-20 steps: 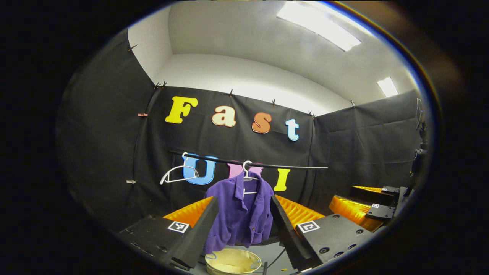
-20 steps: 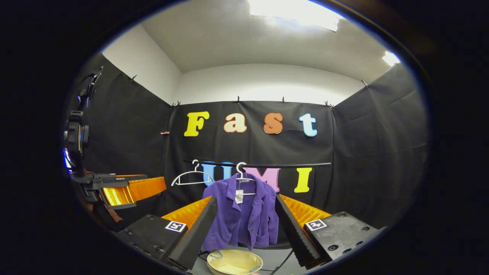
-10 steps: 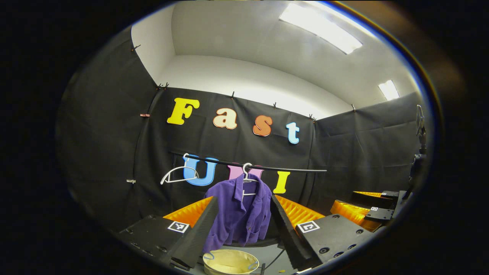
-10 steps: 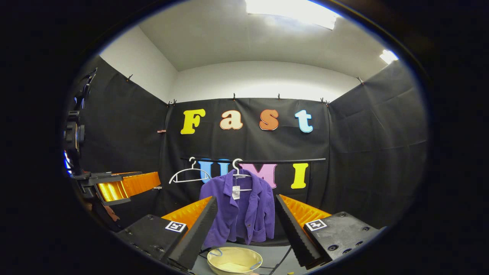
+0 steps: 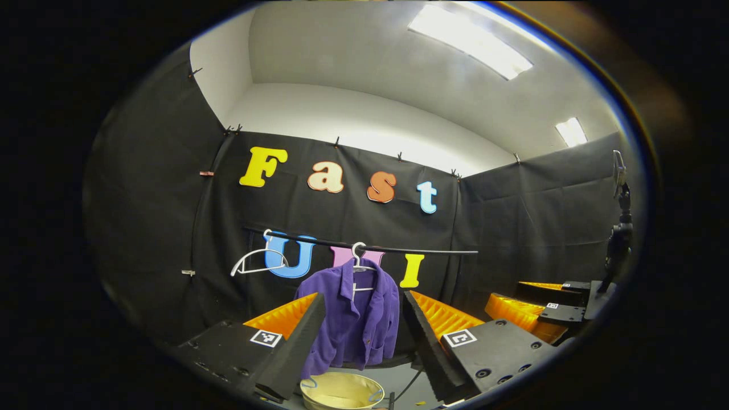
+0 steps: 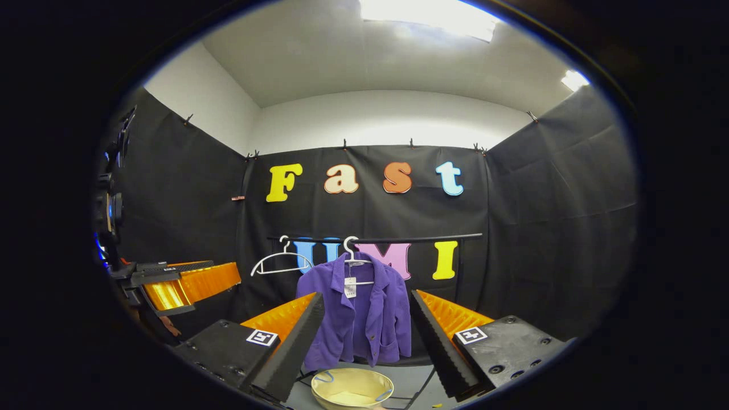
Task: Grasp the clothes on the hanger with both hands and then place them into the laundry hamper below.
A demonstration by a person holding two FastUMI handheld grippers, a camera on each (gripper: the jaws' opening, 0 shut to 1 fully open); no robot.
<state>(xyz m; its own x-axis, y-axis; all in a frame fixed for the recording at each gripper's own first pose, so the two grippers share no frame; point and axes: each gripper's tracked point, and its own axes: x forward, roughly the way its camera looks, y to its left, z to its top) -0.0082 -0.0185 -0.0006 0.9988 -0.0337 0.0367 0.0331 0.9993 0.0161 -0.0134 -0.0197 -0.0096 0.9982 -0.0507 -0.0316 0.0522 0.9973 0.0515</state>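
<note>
Two grippers spread wide, both short of the purple shirt on the rail.

I see my left gripper with its fingers apart and nothing between them; the shirt shows in the gap, farther off, untouched. My right gripper is likewise spread and holds nothing. The shirt hangs on a white hanger from the black rail, its front open and a small tag at the collar. A second white hanger hangs bare on the same rail, just to its left. The cream hamper sits on the floor right below the shirt's hem, with blue handles at its rim. In the left gripper view my right gripper shows at the far right edge, well apart; in the right gripper view my left gripper shows at the far left edge.
</note>
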